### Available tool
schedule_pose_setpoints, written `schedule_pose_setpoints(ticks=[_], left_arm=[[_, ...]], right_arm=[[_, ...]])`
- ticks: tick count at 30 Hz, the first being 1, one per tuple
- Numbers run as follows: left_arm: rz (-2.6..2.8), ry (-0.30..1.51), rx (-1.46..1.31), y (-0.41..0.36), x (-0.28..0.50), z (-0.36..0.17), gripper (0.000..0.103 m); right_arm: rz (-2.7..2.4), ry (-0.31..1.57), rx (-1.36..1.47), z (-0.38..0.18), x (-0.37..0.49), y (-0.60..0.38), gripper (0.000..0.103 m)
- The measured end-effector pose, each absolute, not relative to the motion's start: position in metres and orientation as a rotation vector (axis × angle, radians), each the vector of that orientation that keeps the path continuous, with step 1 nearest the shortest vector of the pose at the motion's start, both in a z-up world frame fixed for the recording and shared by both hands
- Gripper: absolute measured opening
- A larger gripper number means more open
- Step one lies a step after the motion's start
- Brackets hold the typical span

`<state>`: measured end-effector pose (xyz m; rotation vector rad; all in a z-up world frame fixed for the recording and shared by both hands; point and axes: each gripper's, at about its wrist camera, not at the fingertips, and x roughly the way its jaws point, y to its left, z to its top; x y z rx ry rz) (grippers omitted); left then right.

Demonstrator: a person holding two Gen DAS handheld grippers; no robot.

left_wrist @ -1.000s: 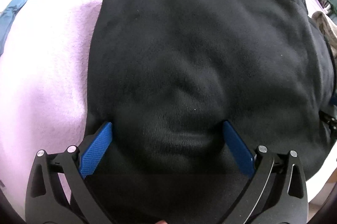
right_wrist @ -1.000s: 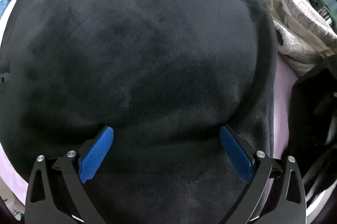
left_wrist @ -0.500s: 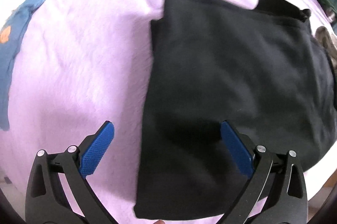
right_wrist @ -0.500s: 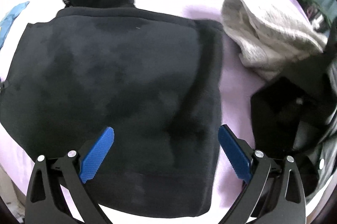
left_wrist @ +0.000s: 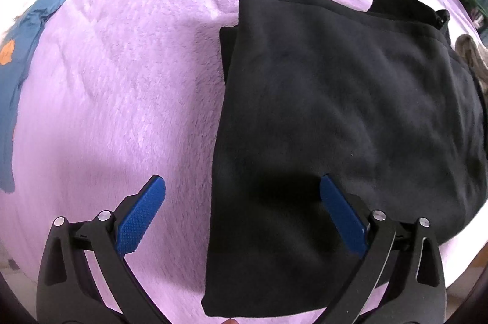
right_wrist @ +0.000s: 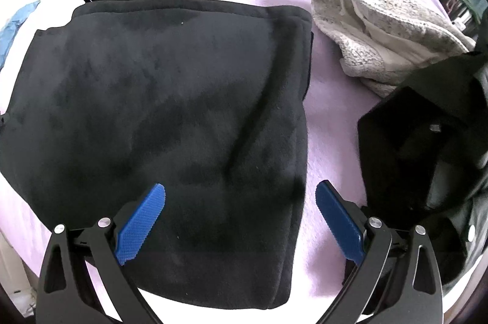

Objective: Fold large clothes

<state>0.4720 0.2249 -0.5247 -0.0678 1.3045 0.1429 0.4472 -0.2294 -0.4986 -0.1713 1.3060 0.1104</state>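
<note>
- The left gripper hangs above the folded edge of the black fleece jacket, jaws spread wide, holding nothing.
- The right gripper is likewise spread and empty.
- The jacket lies folded on the lilac blanket, a grey garment beside it.

No writing, label, brand, number or sign can be read in either view; the black fleece shows plain cloth only; the blue garment at the left edge bears an orange patch, too small and blurred to tell whether it carries any letters.
</note>
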Motion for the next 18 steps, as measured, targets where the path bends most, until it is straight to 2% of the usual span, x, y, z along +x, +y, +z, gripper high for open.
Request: schedule_pose_setpoints(ticks=[10,18], left_arm=[[0.114,1.324,-0.115,0.240,0.481,-0.544,0.098],[0.094,1.328,-0.290,0.262,0.467,-0.553,0.097]], right_arm=[[0.084,1.315,-0.169,-0.503,0.453,-0.223,0.097],[0.090,1.318,-0.163,-0.503,0.447,-0.221,0.097]])
